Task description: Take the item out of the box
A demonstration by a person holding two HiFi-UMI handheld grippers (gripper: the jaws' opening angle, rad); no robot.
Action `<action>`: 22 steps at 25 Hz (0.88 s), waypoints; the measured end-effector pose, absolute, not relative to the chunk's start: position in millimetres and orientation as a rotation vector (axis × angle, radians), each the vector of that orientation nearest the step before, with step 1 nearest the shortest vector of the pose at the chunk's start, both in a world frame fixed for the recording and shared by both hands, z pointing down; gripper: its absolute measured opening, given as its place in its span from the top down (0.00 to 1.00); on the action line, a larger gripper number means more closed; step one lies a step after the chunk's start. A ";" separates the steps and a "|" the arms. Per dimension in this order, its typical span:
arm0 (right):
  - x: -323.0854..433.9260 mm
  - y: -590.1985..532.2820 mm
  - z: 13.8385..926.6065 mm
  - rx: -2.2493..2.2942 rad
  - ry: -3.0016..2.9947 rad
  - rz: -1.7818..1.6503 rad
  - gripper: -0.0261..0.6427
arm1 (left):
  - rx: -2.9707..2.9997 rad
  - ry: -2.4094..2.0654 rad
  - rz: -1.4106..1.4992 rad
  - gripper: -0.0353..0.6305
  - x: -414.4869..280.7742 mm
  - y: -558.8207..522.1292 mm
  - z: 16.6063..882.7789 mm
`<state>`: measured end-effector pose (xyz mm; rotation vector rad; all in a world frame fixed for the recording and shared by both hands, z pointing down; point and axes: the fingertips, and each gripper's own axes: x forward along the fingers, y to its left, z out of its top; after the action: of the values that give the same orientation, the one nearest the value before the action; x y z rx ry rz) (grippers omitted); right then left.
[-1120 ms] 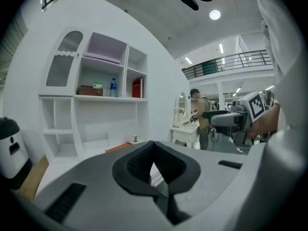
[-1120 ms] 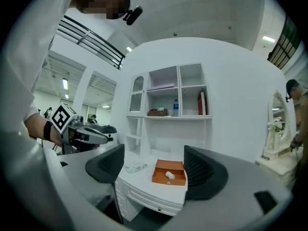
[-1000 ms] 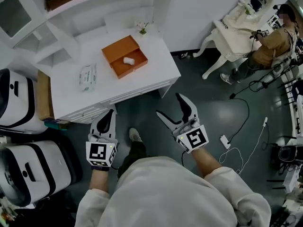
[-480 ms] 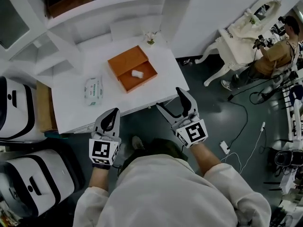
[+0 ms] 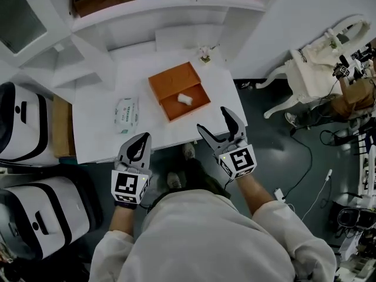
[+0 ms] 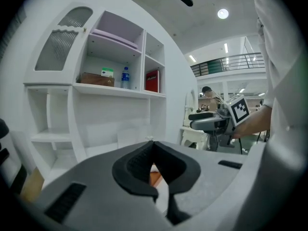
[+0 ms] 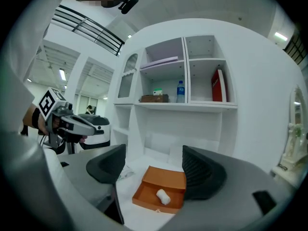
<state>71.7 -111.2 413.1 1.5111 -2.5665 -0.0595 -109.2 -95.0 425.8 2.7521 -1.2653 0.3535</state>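
Observation:
An open orange box [image 5: 178, 90] lies on the white desk [image 5: 106, 135], its lid folded back. A small white item [image 5: 185, 98] rests inside the tray; the right gripper view shows the box [image 7: 160, 188] and the item [image 7: 163, 196] too. My right gripper [image 5: 215, 122] is open, hovering just off the desk's front edge, near the box. My left gripper [image 5: 136, 147] is shut and empty at the desk's front edge, left of the box. In the left gripper view, a sliver of orange shows between the shut jaws.
A pale green tissue pack [image 5: 127, 112] lies left of the box. A small flower ornament [image 5: 205, 54] stands behind it. White shelves [image 5: 147, 4] rise at the back with a brown box. White appliances [image 5: 23, 134] stand at left; a chair [image 5: 311, 69] and cables at right.
The view has moved forward, so desk and box now sit closer to both grippers. The right gripper has come up to the desk's front edge. Jaw states are unchanged.

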 end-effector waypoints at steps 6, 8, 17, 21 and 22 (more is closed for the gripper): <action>70.8 -155.5 441.6 1.420 -2.569 -0.008 0.39 | 2.707 -1.308 0.389 0.94 -104.1 -127.8 432.3; 70.4 -170.3 452.8 1.385 -2.564 0.014 0.39 | 2.685 -1.321 0.396 0.94 -102.9 -140.5 435.5; 70.4 -227.1 505.2 1.260 -2.531 0.104 0.43 | 2.606 -1.344 0.439 0.94 -95.0 -186.2 457.7; 66.1 -245.4 535.3 1.198 -2.502 0.142 0.44 | 2.580 -1.332 0.465 0.94 -92.2 -201.8 472.5; 65.4 -249.0 543.5 1.185 -2.495 0.151 0.44 | 2.572 -1.329 0.470 0.94 -91.5 -204.6 476.4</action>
<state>65.4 -249.0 543.5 1.1845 -2.4953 0.1506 -91.5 -204.6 476.4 2.5720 -1.3289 0.4701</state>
